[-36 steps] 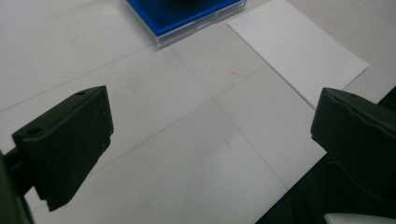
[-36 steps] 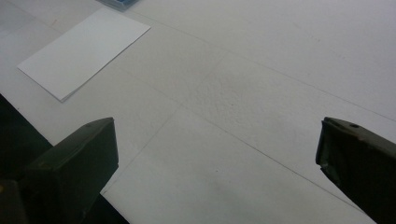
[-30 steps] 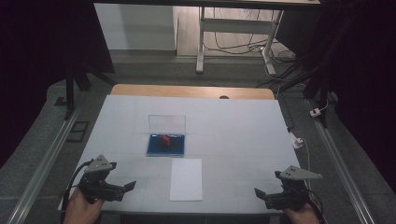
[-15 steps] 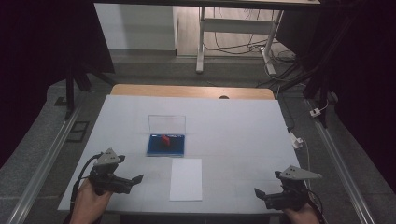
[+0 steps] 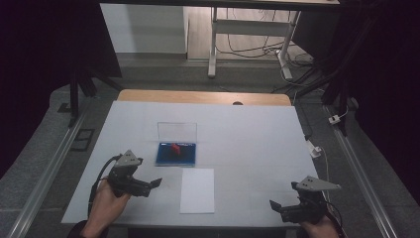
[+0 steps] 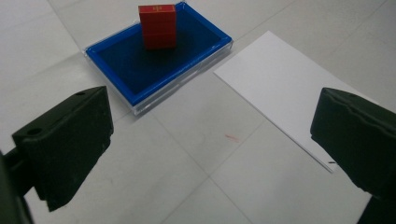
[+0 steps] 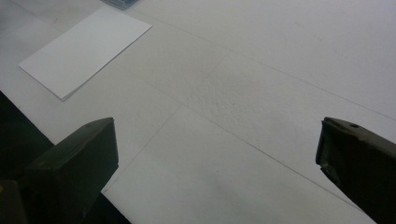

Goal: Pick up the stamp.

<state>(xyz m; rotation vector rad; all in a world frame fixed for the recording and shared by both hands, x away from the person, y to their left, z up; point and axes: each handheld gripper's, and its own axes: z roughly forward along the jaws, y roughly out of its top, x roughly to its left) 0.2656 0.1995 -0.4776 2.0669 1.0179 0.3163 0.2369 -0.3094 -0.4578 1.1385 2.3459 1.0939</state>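
Observation:
A small red block stands upright in a shallow blue tray whose clear lid is raised behind it. A white sheet of paper lies flat just in front of the tray. My left gripper is open, low over the table, left of the paper and short of the tray. At the table's front right corner my right gripper hangs open with nothing between its jaws.
The white table top ends in a wooden strip at the far side. Its front edge drops to dark just left of my right gripper. A small white device with a cable sits off the right edge.
My left gripper has moved forward and to the right, toward the blue tray and the paper. The right gripper has stayed where it was.

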